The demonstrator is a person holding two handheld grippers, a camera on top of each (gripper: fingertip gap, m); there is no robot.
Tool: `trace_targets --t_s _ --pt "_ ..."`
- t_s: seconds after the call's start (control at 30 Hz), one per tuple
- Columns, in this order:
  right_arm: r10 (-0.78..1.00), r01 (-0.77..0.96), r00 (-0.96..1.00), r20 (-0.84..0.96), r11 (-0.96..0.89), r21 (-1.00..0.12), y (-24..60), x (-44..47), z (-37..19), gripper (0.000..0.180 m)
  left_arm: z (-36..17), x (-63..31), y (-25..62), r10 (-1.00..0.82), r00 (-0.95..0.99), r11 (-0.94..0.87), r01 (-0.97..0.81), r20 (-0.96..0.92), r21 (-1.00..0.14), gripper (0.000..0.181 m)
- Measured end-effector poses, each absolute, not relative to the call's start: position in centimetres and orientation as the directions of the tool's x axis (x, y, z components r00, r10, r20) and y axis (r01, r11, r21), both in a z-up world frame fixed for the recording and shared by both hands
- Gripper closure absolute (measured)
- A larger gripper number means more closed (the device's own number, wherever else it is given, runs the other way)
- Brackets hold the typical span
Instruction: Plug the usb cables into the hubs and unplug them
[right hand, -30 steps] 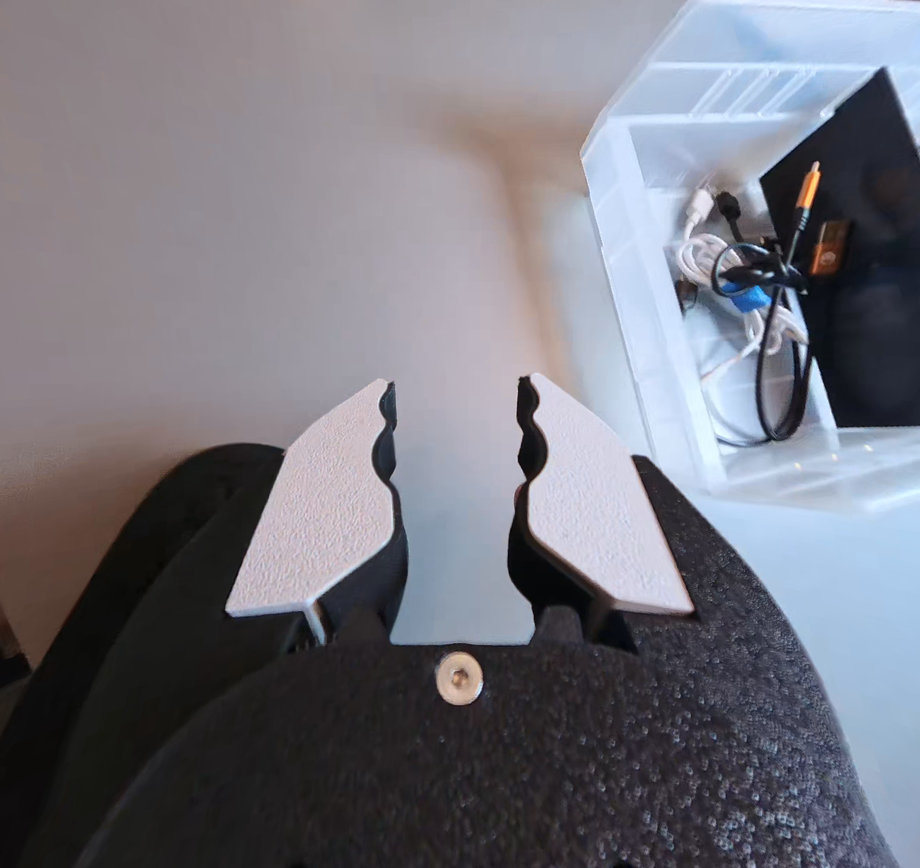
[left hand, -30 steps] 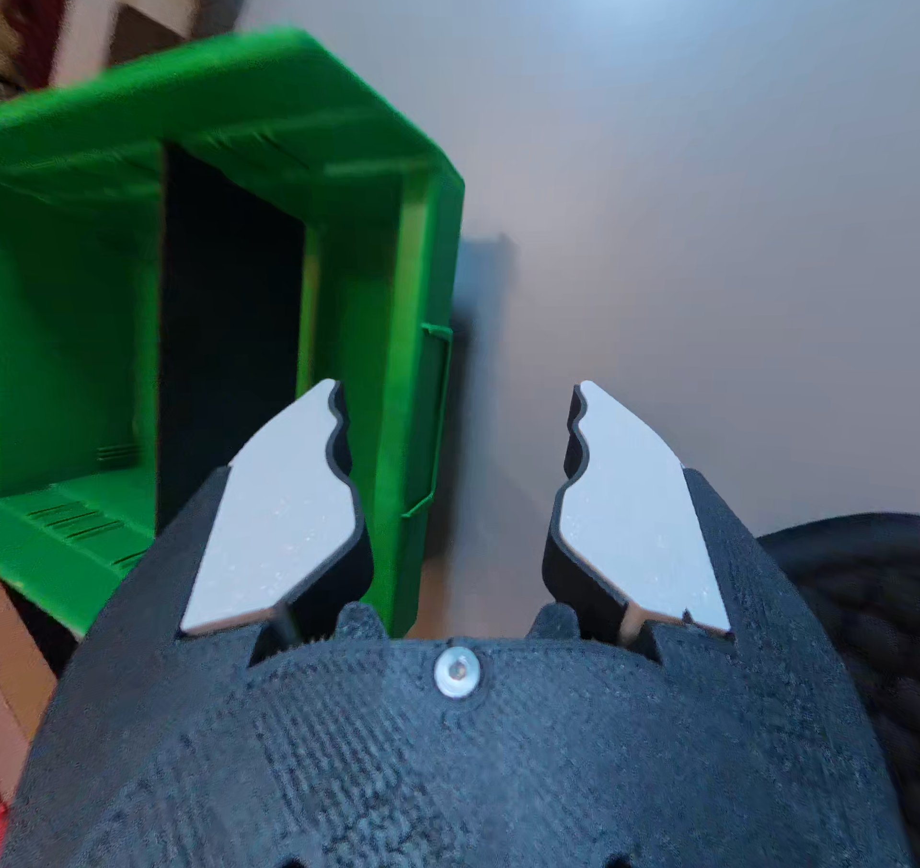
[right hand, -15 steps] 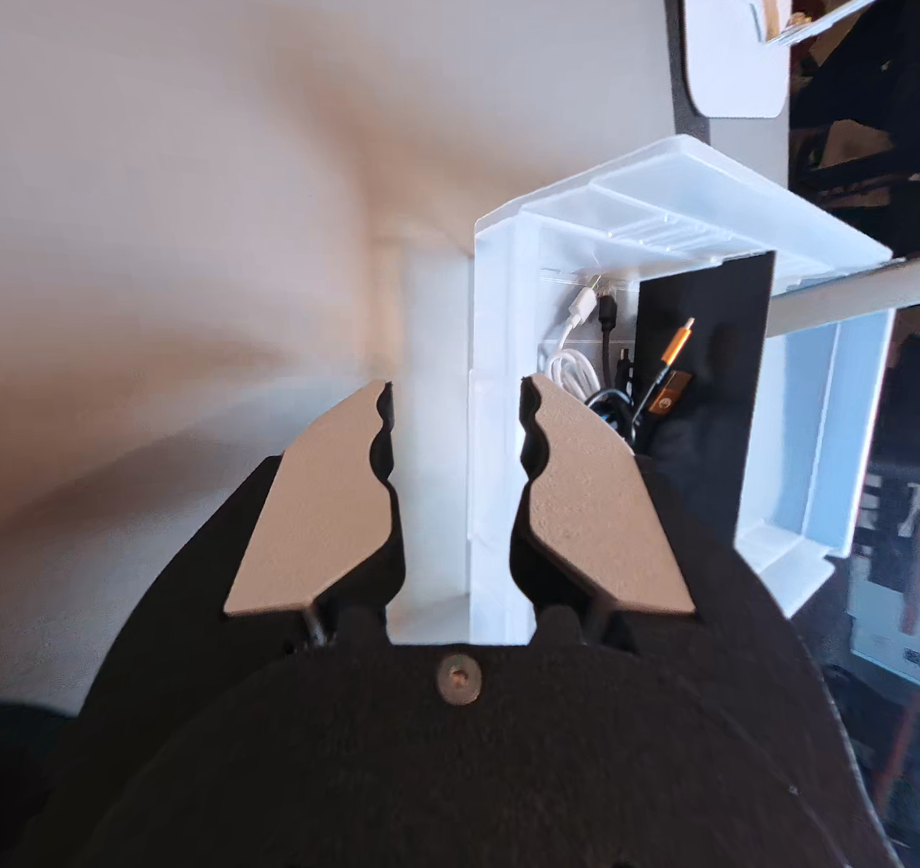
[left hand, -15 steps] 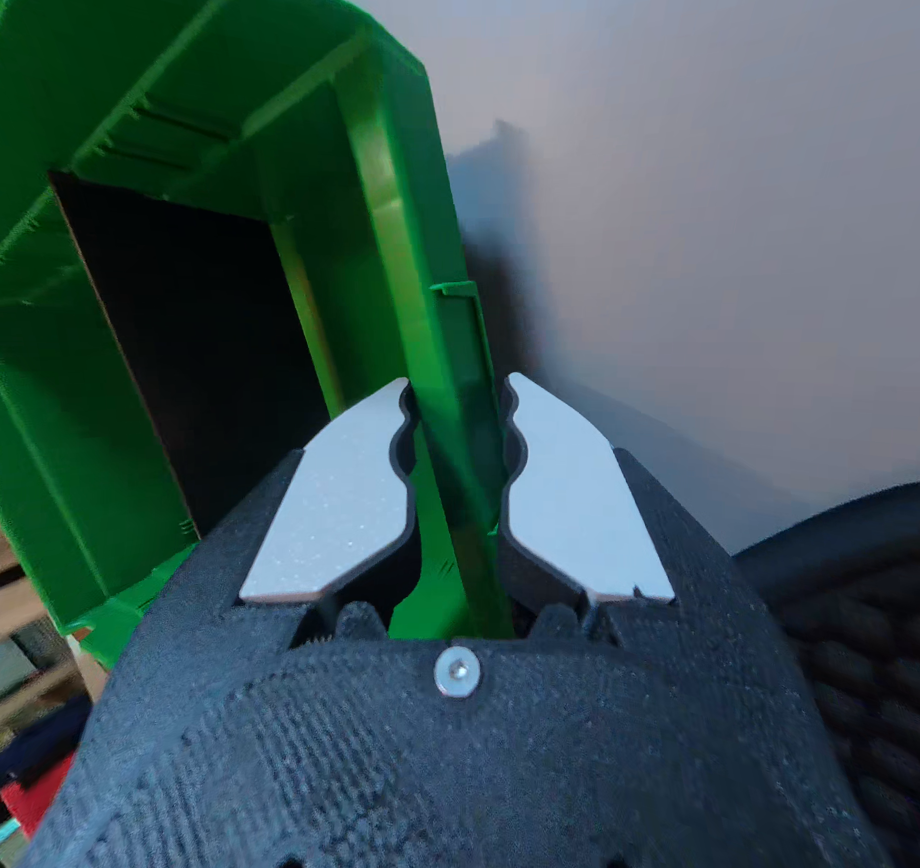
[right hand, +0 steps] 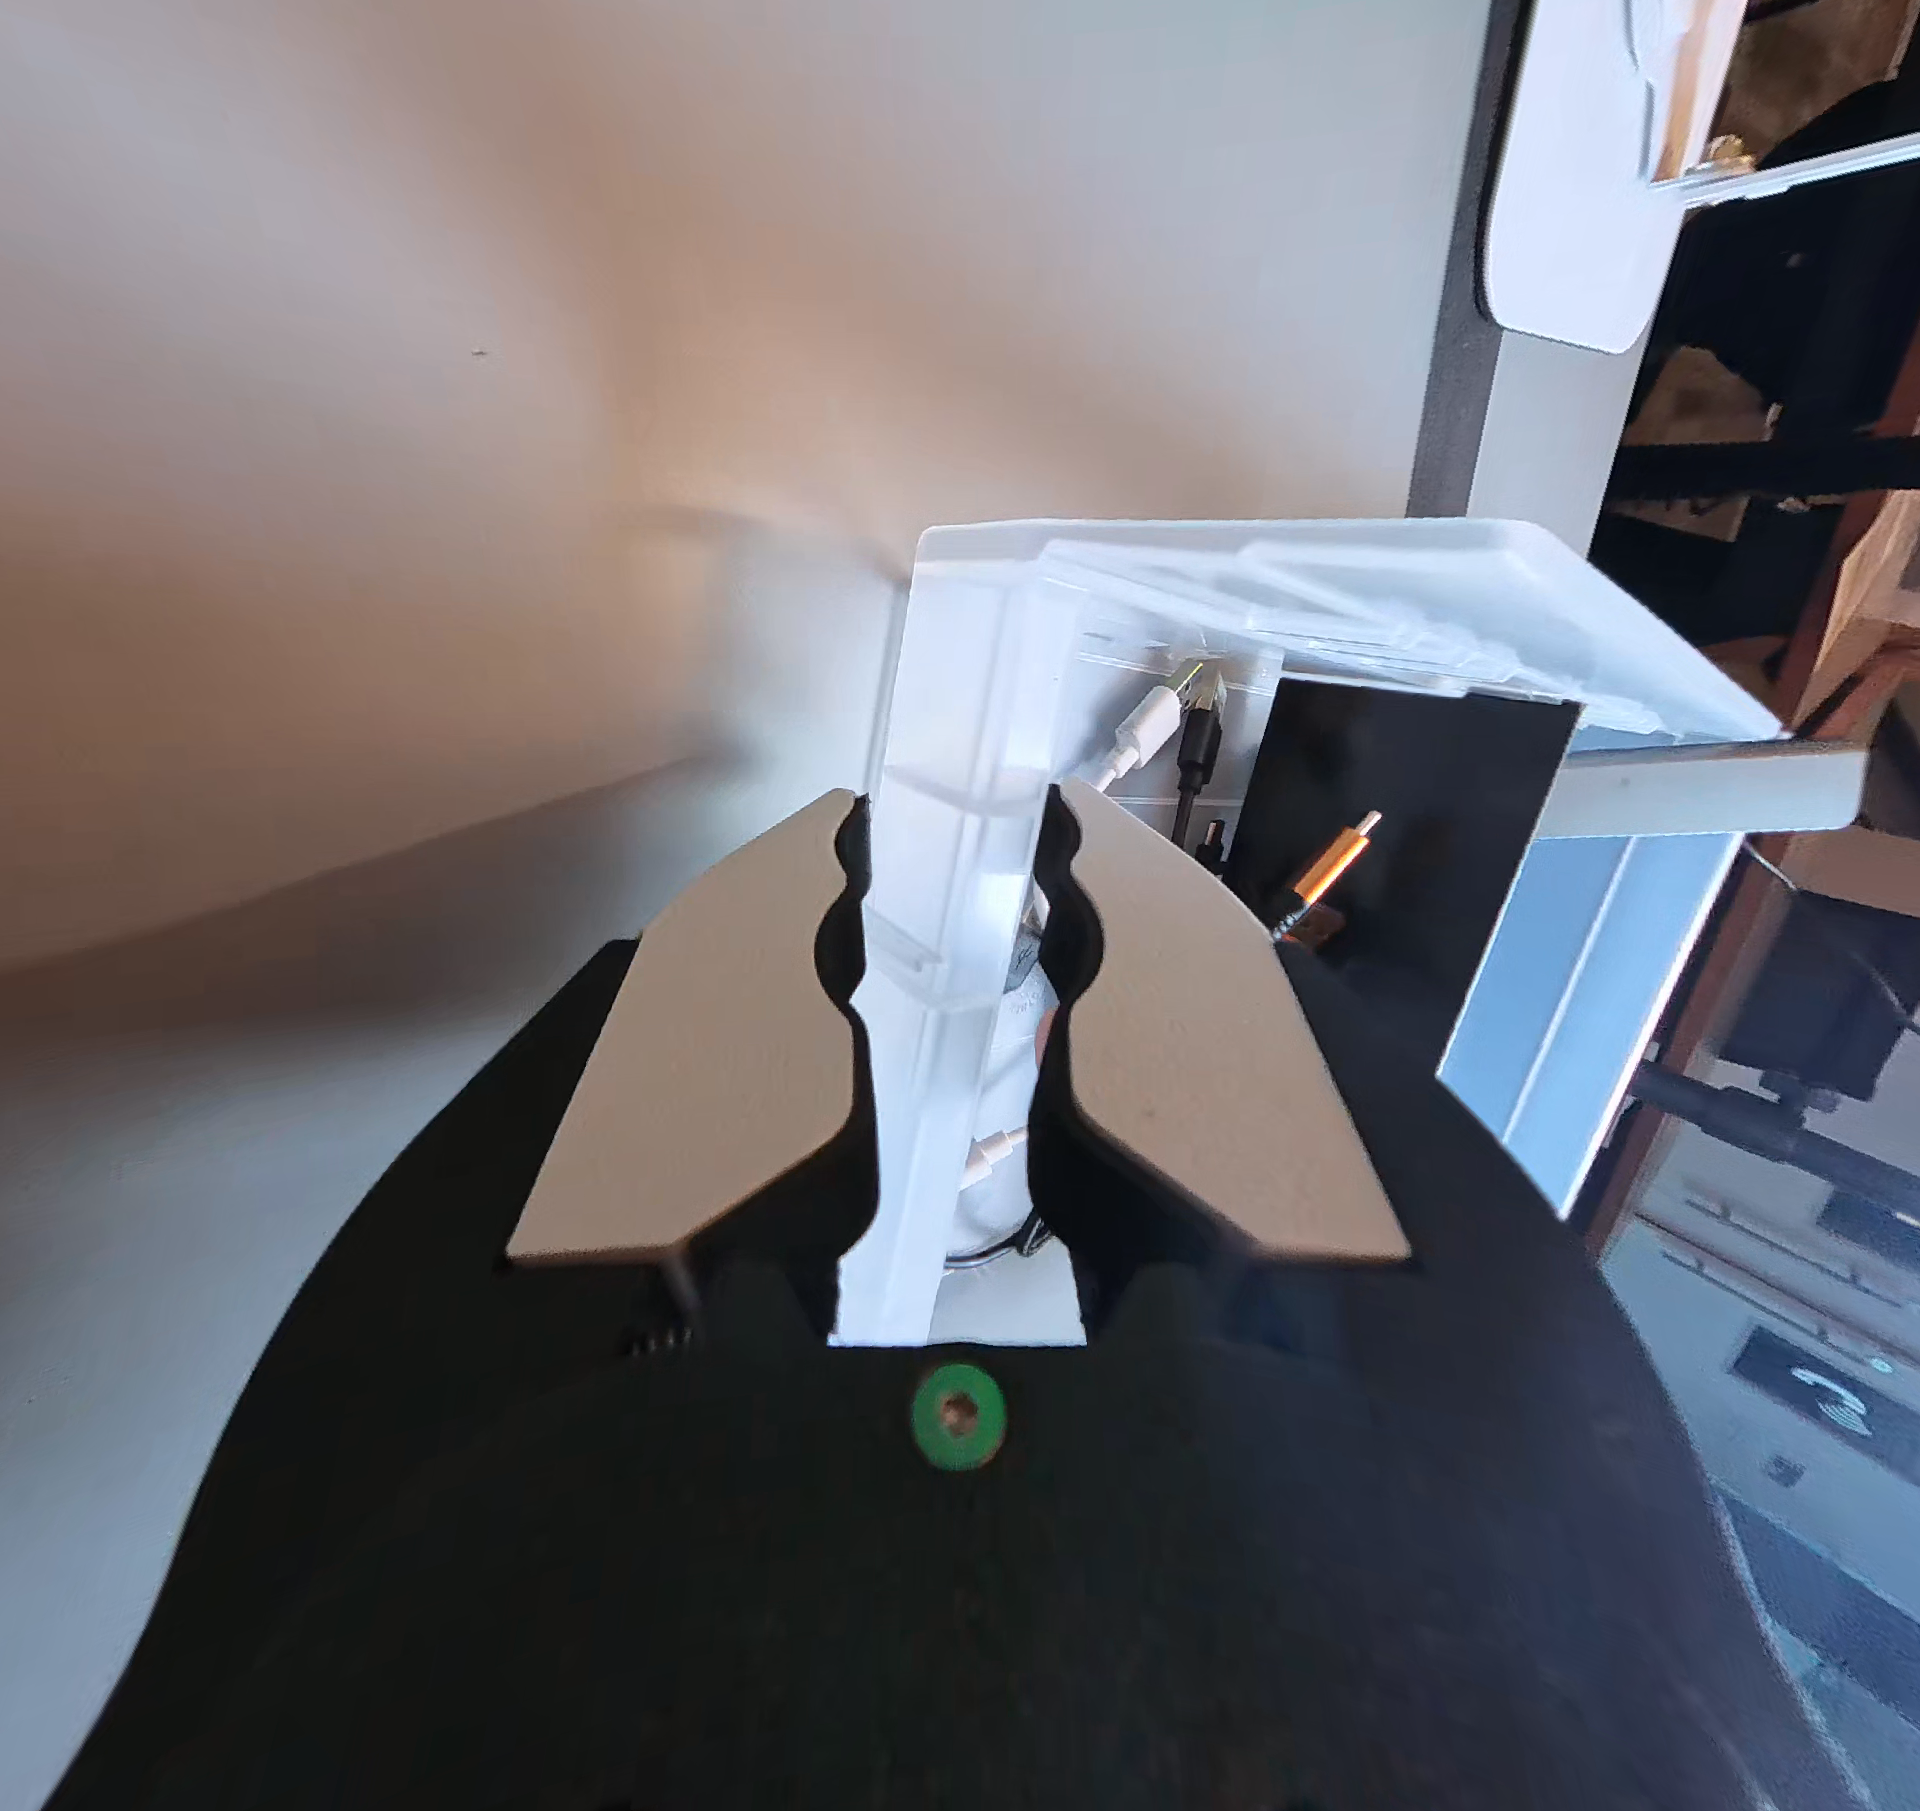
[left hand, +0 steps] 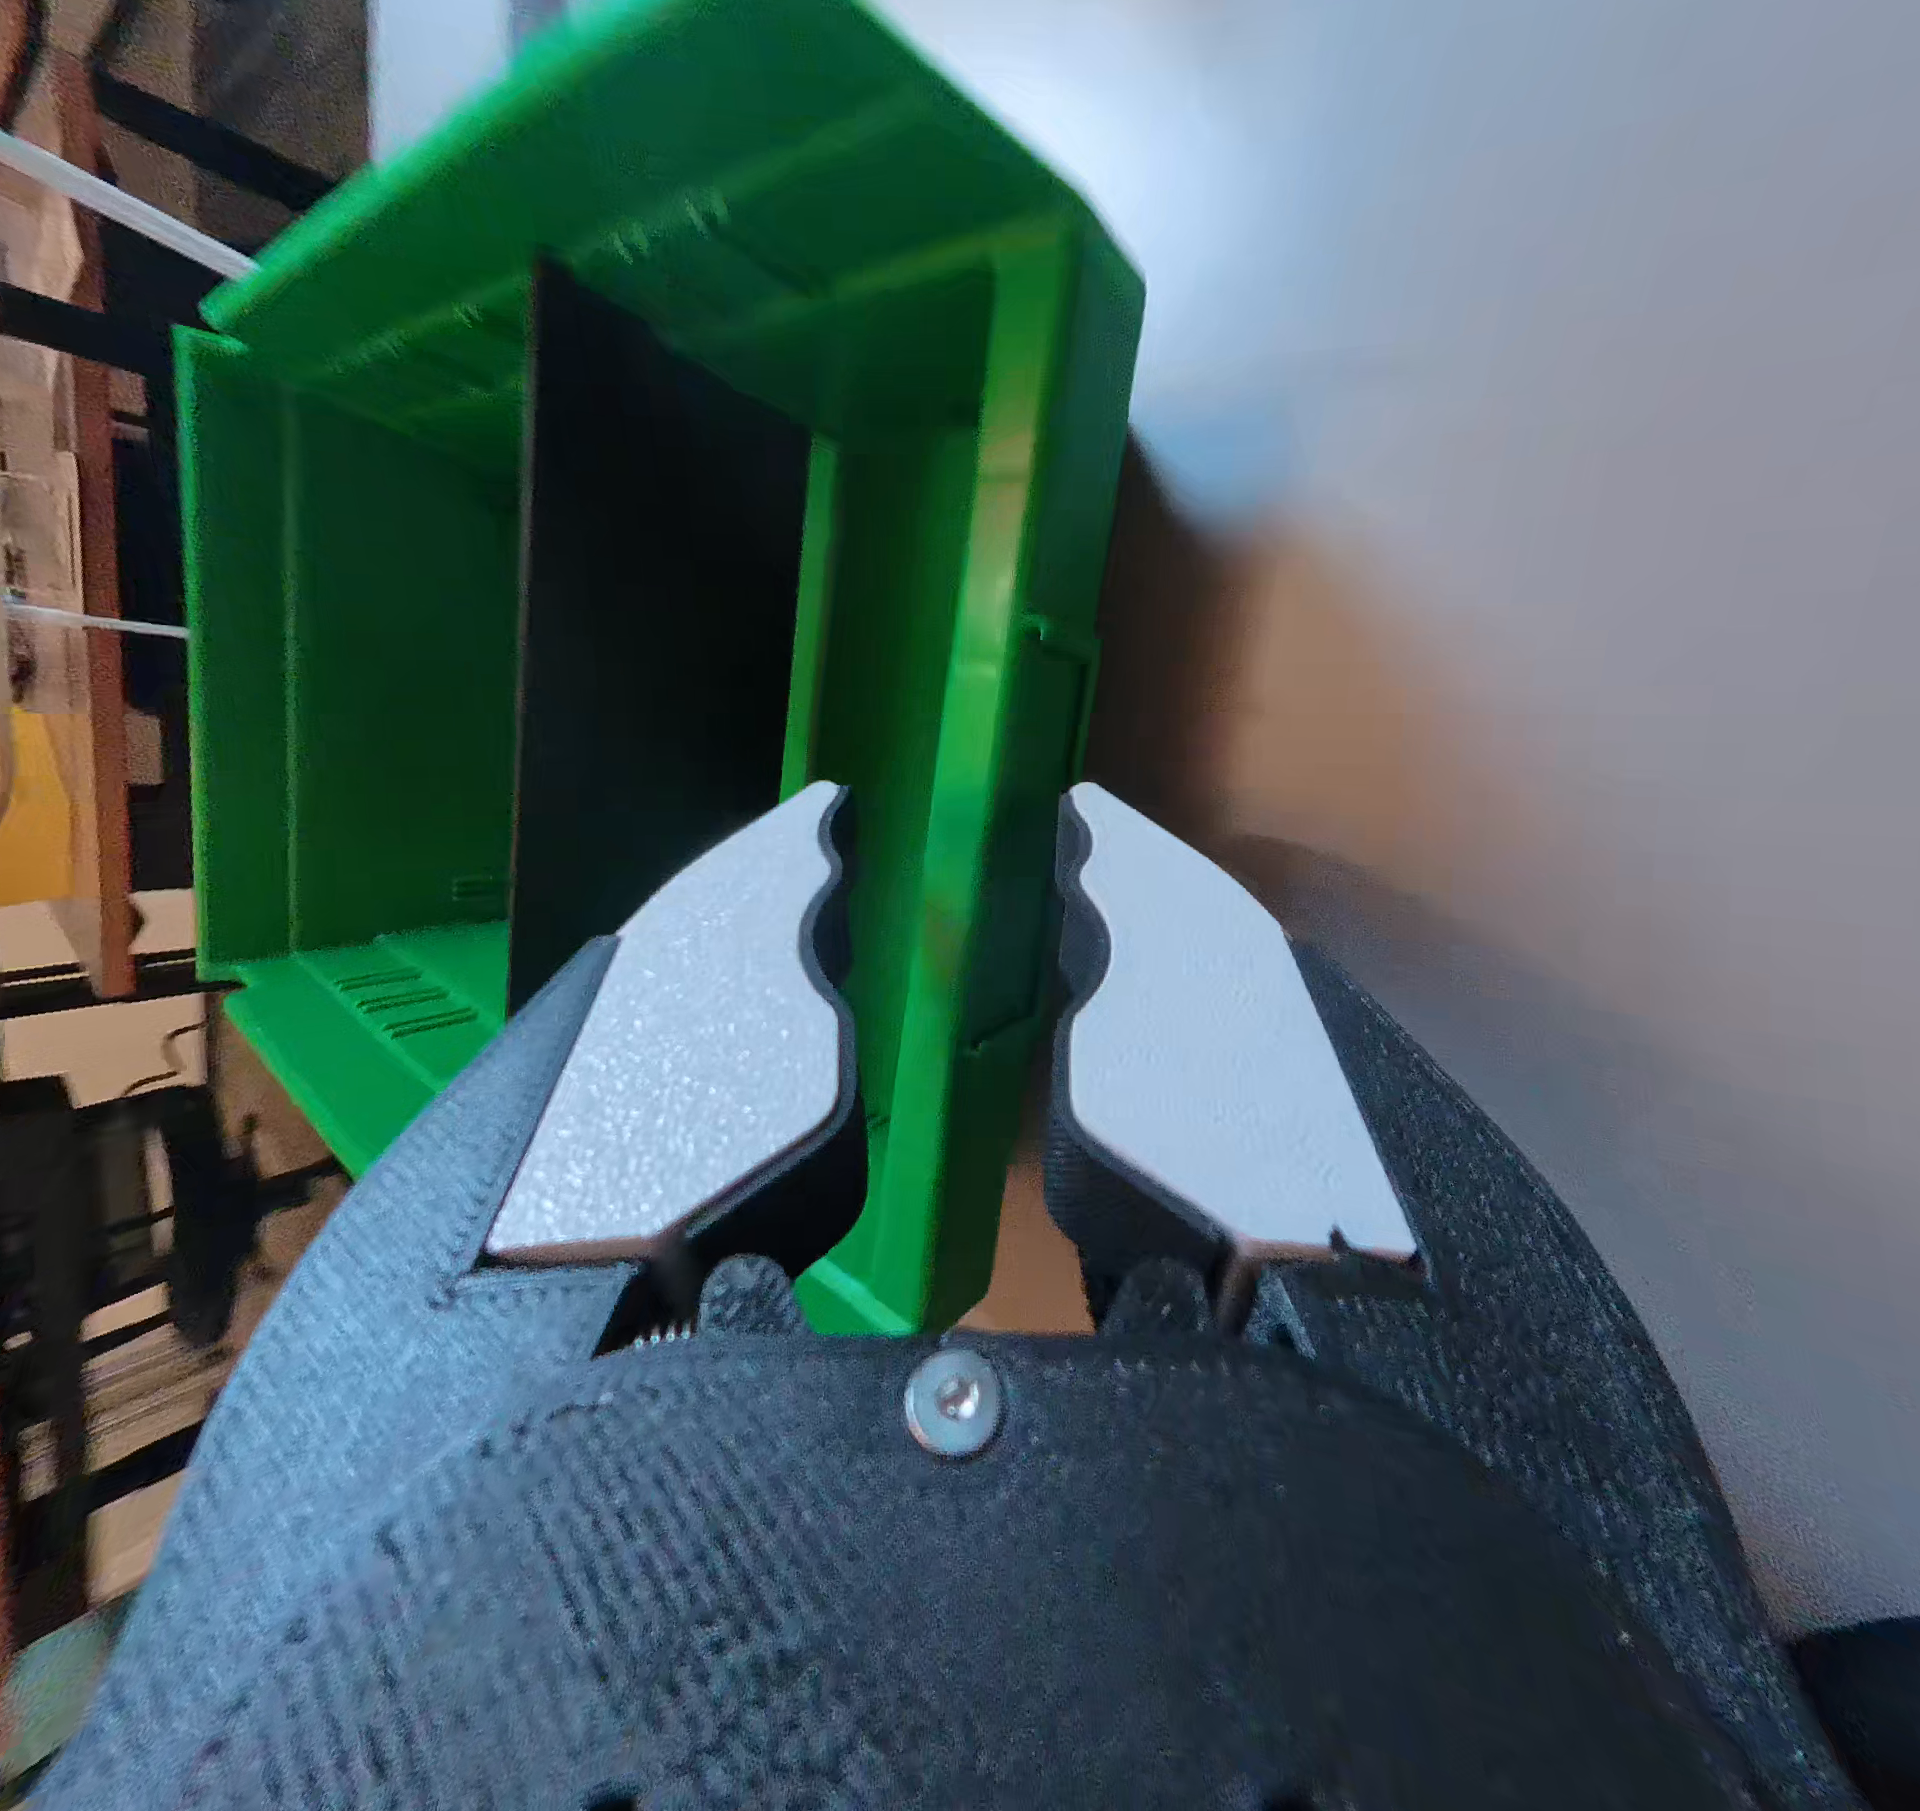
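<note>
Left gripper (left hand: 951,940) clamped on green bin (left hand: 644,327) wall, right gripper (right hand: 951,951) clamped on clear bin (right hand: 1351,608) wall; usb cables (right hand: 1195,743) inside clear bin. Keep both bins level so cables don't spill.

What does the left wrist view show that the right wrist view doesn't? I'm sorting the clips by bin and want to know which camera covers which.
Only the left wrist view shows the green bin with a black divider inside; the left gripper straddles its side wall. No cables are visible in it.

Only the right wrist view shows the clear bin, the right gripper straddling its wall, with white cable, black cable and orange-tipped plug inside.

Both show the pale tabletop and a black divider.
</note>
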State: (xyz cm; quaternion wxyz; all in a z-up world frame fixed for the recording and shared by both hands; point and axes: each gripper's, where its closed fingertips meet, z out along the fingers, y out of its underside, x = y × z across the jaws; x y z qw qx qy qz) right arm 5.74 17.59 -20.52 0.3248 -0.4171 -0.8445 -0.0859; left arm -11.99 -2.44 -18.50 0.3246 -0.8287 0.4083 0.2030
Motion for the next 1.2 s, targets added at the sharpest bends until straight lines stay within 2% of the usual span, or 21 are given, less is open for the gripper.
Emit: trace_targets --t_s 0.07,0.17,0.27,0.33,0.43,0.53,0.6,0.7,0.83,0.9,0.97,1.1,1.2 --pt "0.648 0.743 -0.454 0.611 0.654 -0.142 16.1 6.5 -20.5 0.149 -17.1 -9.6 -2.5 -0.531 0.659 -0.43 -0.752 -0.533 -0.5 0.135" --pt "0.613 0.691 -0.475 0.632 0.704 -0.164 12.2 7.5 -20.5 0.149 -15.6 -2.9 -3.4 -0.587 0.757 -0.37 -0.567 -0.288 -0.736 0.124" --pt "0.586 0.619 -0.476 0.655 0.753 -0.224 6.7 7.9 -20.2 0.148 -15.5 2.7 -3.8 -0.618 0.782 -0.365 -0.381 -0.085 -0.849 0.12" --pt "0.621 0.573 -0.399 0.675 0.743 -0.346 2.8 8.0 -18.4 0.145 -15.7 5.2 -3.5 -0.6 0.798 -0.387 -0.237 0.048 -0.891 0.115" --pt "0.767 0.491 -0.153 0.623 0.606 -0.626 -0.1 10.6 -12.2 0.141 -15.8 6.6 -3.3 -0.535 0.823 -0.412 -0.059 0.189 -0.909 0.113" --pt "0.903 0.376 0.202 0.38 0.287 -0.881 3.2 16.6 -7.5 0.143 -15.5 5.5 -2.3 -0.421 0.898 -0.341 -0.024 0.13 -0.94 0.112" --pt "0.906 0.315 0.378 0.191 0.068 -0.947 6.2 20.5 -8.3 0.142 -15.6 5.2 -1.2 -0.359 0.923 -0.328 0.015 0.14 -0.944 0.109" --pt "0.897 0.32 0.442 0.017 -0.14 -0.937 8.0 22.1 -12.8 0.128 -15.8 4.6 1.3 -0.27 0.96 -0.303 -0.006 0.08 -0.953 0.117" --pt "0.913 0.394 0.396 -0.098 -0.265 -0.88 8.6 19.5 -17.2 0.134 -15.9 5.1 3.2 -0.235 0.97 -0.324 -0.021 0.059 -0.946 0.126" --pt "0.888 0.434 0.46 -0.004 -0.229 -0.871 10.1 19.4 -17.3 0.143 -15.6 4.6 3.7 -0.205 0.978 -0.311 -0.029 0.037 -0.95 0.143" --pt "0.857 0.461 0.501 0.122 -0.145 -0.875 10.9 19.5 -16.7 0.154 -15.6 4.6 3.7 -0.193 0.981 -0.316 -0.033 0.03 -0.948 0.146" --pt "0.847 0.439 0.499 0.182 -0.066 -0.896 9.6 19.9 -15.8 0.156 -14.3 4.8 2.6 -0.198 0.979 -0.282 -0.022 0.036 -0.959 0.149" --pt "0.82 0.375 0.517 0.244 0.039 -0.926 7.8 20.3 -13.3 0.156 -11.5 4.9 1.0 -0.176 0.984 -0.185 -0.049 -0.015 -0.981 0.152"
